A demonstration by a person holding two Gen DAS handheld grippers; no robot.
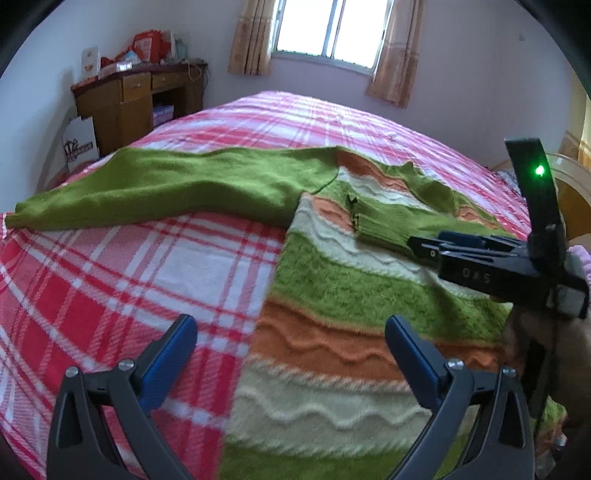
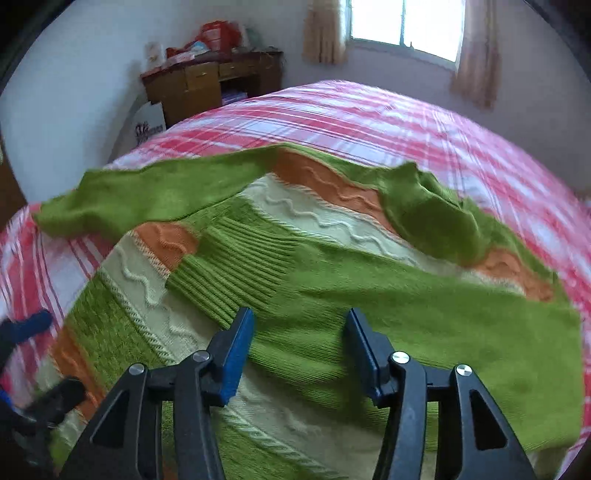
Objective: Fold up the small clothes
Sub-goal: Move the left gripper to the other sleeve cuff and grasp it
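Note:
A small striped sweater [image 1: 343, 295] in green, orange and cream lies flat on the bed. One green sleeve [image 1: 155, 188] stretches out to the left. The other sleeve [image 2: 332, 314] lies folded across the body, its ribbed cuff [image 2: 236, 273] toward the left. My left gripper [image 1: 291, 332] is open and empty above the sweater's left edge. My right gripper [image 2: 299, 325] is open just above the folded sleeve, not clamping it; it also shows at the right of the left wrist view [image 1: 480, 254].
The bed has a pink, red and white plaid blanket [image 1: 129, 280]. A wooden desk [image 1: 140, 96] with clutter on top stands against the far left wall. A curtained window [image 1: 325, 29] is behind the bed.

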